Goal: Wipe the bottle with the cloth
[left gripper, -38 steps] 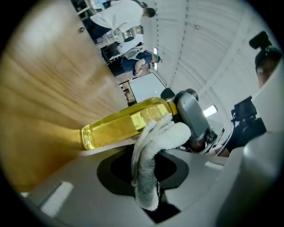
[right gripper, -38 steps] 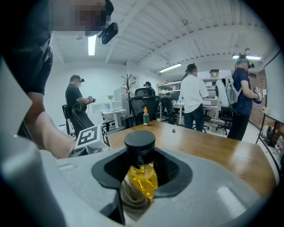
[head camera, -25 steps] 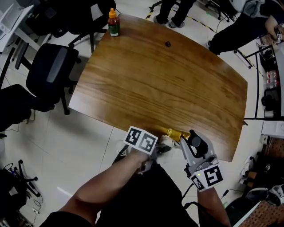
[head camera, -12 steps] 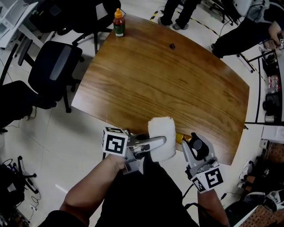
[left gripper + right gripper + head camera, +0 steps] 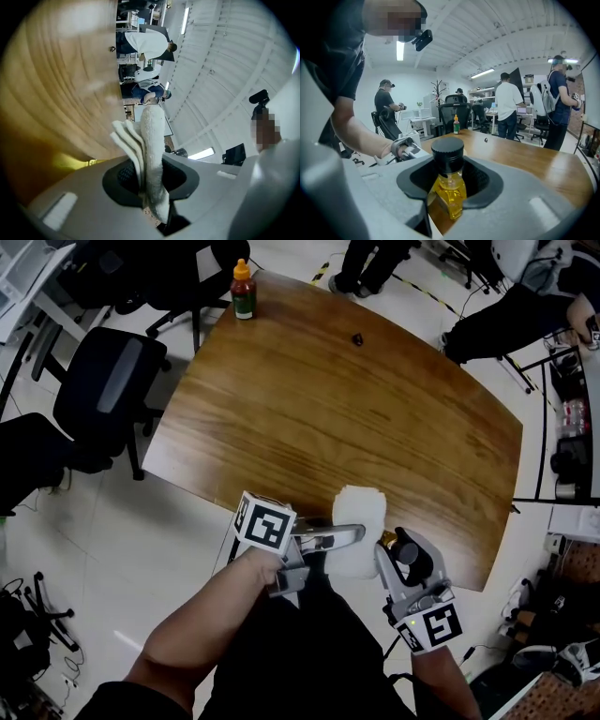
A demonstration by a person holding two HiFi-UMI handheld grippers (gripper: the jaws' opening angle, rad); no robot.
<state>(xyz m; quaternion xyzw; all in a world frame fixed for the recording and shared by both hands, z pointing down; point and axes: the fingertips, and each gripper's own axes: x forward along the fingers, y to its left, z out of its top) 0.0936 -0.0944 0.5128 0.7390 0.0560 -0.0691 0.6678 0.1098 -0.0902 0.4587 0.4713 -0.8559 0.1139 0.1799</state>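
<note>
A bottle (image 5: 448,180) of yellow liquid with a black cap is clamped in the right tool (image 5: 450,188), held off the table (image 5: 328,409) at its 6 o'clock edge. At the bottle's 9 o'clock, a folded white cloth (image 5: 356,524) is pinched tight in the left tool (image 5: 146,180). From above the cloth covers most of the bottle; contact cannot be confirmed. The wiping step looks just underway. Next, the cloth likely needs pressing and rubbing along the glass while the right tool holds steady. 1 sauce bottle (image 5: 243,292) stands at 11 o'clock.
</note>
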